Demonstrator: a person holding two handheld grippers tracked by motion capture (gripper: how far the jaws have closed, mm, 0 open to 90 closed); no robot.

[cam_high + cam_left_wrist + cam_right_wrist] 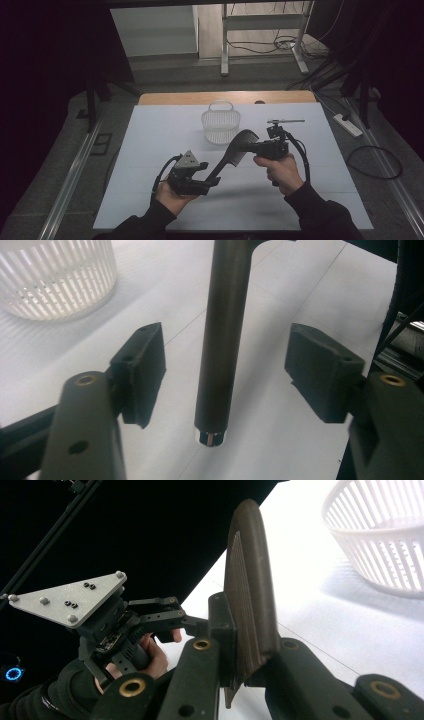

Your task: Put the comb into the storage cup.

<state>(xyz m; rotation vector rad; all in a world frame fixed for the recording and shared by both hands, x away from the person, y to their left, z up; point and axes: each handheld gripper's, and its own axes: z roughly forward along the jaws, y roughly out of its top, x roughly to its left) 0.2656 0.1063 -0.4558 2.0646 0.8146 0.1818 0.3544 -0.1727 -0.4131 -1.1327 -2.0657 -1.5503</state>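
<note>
right gripper (256, 146): jaws were clamped on the toothed end of the comb (231, 154), seen closely in the right gripper view, where the comb (250, 595) stood on edge between the two black jaws.
left gripper (212, 179): jaws stood apart on either side of the comb handle (220, 340); the pads (145, 370) did not touch it, a gap showing on both sides.
comb: dark, long-handled, held above the counter (165, 130); it ran from the left gripper at about 7 o'clock up to the right gripper at about 2 o'clock.
handle tip: a shiny cap (210, 438) sat at its end, between the left jaws.
hands: left hand (172, 196) and right hand (282, 172) each held a gripper, dark sleeves entering from 6 o'clock.
basket (221, 123): white, slatted, with a handle, it stood on the counter at 12 o'clock of the comb, near its toothed end but apart.
counter: white surface with a wooden edge at the far side.
</note>
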